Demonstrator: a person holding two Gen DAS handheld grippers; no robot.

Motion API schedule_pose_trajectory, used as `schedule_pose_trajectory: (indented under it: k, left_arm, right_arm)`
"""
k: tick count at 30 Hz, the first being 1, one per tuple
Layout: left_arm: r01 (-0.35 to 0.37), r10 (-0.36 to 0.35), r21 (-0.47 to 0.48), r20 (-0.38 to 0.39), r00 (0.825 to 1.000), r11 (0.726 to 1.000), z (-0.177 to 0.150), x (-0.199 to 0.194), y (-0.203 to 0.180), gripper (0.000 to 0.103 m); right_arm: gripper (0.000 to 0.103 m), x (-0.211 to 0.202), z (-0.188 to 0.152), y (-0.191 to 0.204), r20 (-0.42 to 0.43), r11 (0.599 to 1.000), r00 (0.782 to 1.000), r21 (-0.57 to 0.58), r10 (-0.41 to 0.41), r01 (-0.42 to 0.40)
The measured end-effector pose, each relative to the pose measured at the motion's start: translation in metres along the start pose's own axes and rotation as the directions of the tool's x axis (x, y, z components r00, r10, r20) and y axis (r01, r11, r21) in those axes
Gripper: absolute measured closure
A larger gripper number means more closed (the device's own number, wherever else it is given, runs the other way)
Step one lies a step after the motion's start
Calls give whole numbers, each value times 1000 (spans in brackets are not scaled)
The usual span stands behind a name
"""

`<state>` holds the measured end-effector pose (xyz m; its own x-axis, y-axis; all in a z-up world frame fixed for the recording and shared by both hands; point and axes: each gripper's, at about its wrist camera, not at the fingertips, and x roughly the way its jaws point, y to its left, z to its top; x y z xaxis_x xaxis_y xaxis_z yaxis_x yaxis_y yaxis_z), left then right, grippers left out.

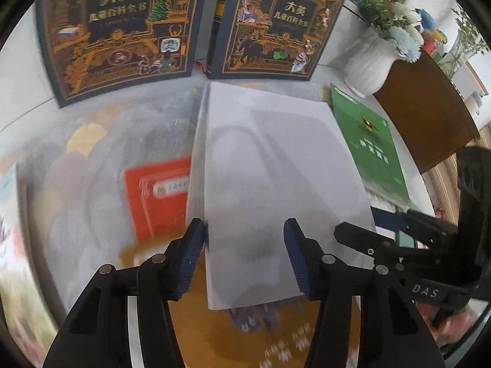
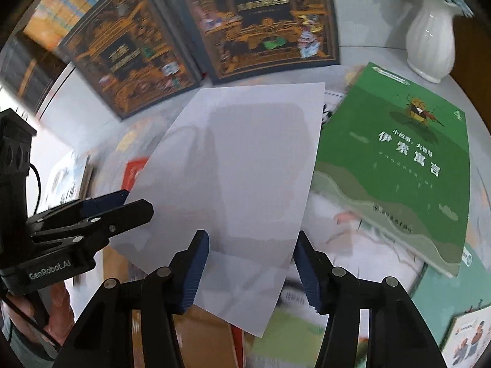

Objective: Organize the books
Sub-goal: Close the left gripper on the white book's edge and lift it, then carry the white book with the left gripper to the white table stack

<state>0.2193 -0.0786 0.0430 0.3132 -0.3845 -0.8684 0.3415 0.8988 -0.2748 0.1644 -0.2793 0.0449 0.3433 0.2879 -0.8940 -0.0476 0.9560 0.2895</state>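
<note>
1. The counter (image 1: 27, 113) is pale and smooth, round-edged on the right, and crowded with books lying flat and standing.
2. Two large dark-blue encyclopedia volumes stand upright at the back, side by side, their covers dense with gold ornament: the left volume (image 1: 113, 30) and the right volume (image 1: 276, 27), with a red ribbon marker showing at the gap between them.
3. A white book (image 1: 270, 184), plain, matte and rectangular, is raised above the other books in the middle, its spine on the left in the left wrist view.
4. A green paperback (image 2: 396, 165), glossy, with an insect drawing and white Chinese lettering, lies just right of the white book on top of other picture books.
5. A white ribbed ceramic vase (image 2: 429, 36) with blue and white flowers stands at the back right, next to a brown wooden board (image 1: 429, 113).
6. A red book (image 1: 156, 196), blurred, lies flat left of the white book, below it.
7. The left hand-held gripper (image 1: 244, 257), black with ridged blue pads, is half closed with its pads pressing the white book's near end from both sides.
8. The right hand-held gripper (image 2: 250, 271) is likewise half closed, clamping the same book's near right corner.
</note>
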Motion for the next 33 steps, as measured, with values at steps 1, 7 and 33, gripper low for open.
schedule_pose_trajectory:
  k: [1, 7, 33]
  left_arm:
    - [-3, 3, -7, 4, 1000, 1000, -13, -11, -2, 53]
    - [-50, 49, -20, -27, 998, 999, -97, -52, -18, 53]
    - [135, -137, -285, 13, 990, 949, -250, -117, -45, 57]
  right_arm:
    - [47, -4, -8, 3, -18, 1000, 1000, -29, 10, -11]
    - [47, -23, -69, 18, -114, 992, 989, -70, 92, -101]
    - [59, -56, -204, 20, -164, 991, 984, -104, 71, -89]
